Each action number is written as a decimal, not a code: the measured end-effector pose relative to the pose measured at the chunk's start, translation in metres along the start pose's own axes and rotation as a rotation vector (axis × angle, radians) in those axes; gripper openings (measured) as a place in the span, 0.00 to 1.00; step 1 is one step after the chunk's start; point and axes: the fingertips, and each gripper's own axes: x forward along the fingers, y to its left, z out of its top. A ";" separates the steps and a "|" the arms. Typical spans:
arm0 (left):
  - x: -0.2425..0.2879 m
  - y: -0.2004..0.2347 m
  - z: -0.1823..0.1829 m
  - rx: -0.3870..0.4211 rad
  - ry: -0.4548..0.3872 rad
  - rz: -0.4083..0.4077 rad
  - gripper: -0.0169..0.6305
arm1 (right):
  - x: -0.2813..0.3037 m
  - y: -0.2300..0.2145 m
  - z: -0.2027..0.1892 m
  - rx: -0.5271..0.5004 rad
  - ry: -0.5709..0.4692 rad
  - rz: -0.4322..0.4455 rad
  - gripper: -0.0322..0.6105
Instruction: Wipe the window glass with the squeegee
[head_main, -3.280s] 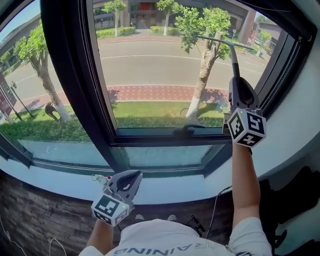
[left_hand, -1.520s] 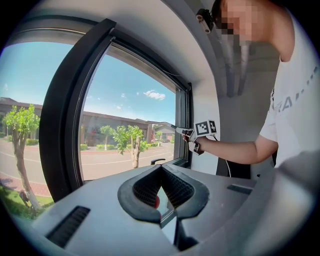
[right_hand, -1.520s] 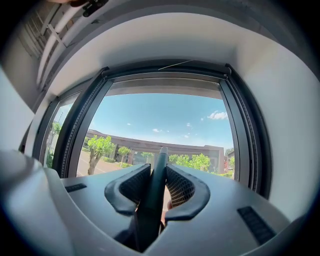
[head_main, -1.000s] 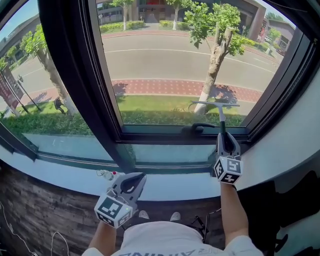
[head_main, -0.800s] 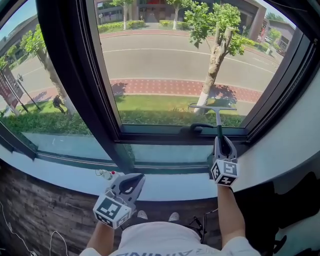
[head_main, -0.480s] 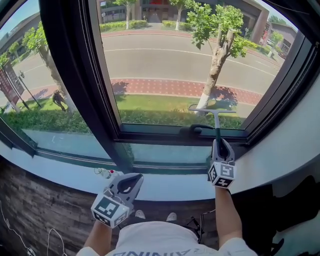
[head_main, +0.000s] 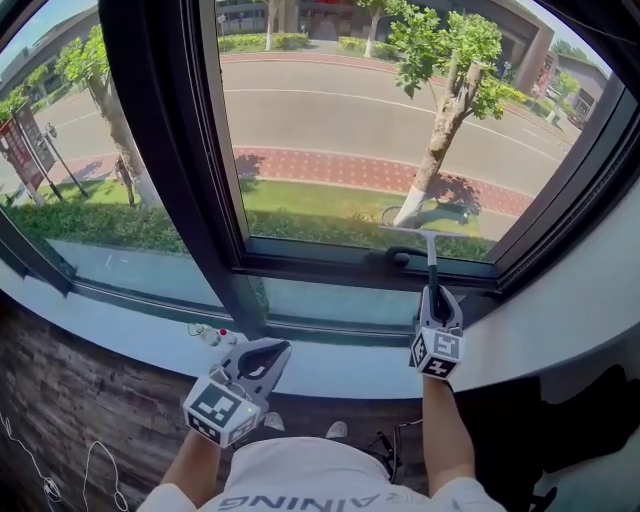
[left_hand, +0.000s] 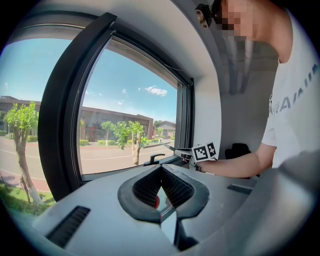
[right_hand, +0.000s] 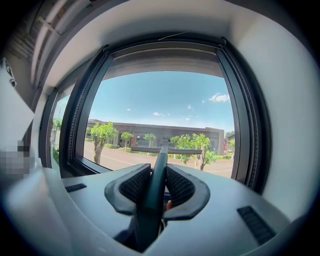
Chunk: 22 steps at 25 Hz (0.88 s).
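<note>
Left tool (head_main: 270, 350) sits low over the white window ledge (head_main: 340, 358), jaws pressed together on nothing. Right tool (head_main: 433, 292) pinches the dark handle of the slim T-shaped squeegee (head_main: 430, 250), whose blade has come down from the top of the large dark-framed window glass (head_main: 340, 130) to its bottom edge, beside the black latch handle (head_main: 395, 258). Judgement: this downward stroke is finished, and the next strip needs a lift and a sideways shift

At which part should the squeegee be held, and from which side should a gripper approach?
Hold the squeegee by its slim dark handle, coming from below in line with it. The blade sits crosswise at the far end by the window glass, so only the handle is free. The right gripper is shut on it this way.
</note>
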 end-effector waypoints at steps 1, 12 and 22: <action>0.000 0.000 0.000 -0.001 0.001 0.001 0.05 | 0.000 0.000 -0.003 0.015 0.010 0.000 0.21; 0.002 0.002 -0.003 0.003 0.008 0.007 0.05 | 0.004 0.004 -0.025 0.046 0.062 -0.004 0.21; 0.003 0.001 -0.008 -0.010 0.015 0.020 0.05 | 0.005 -0.001 -0.041 0.048 0.099 -0.007 0.21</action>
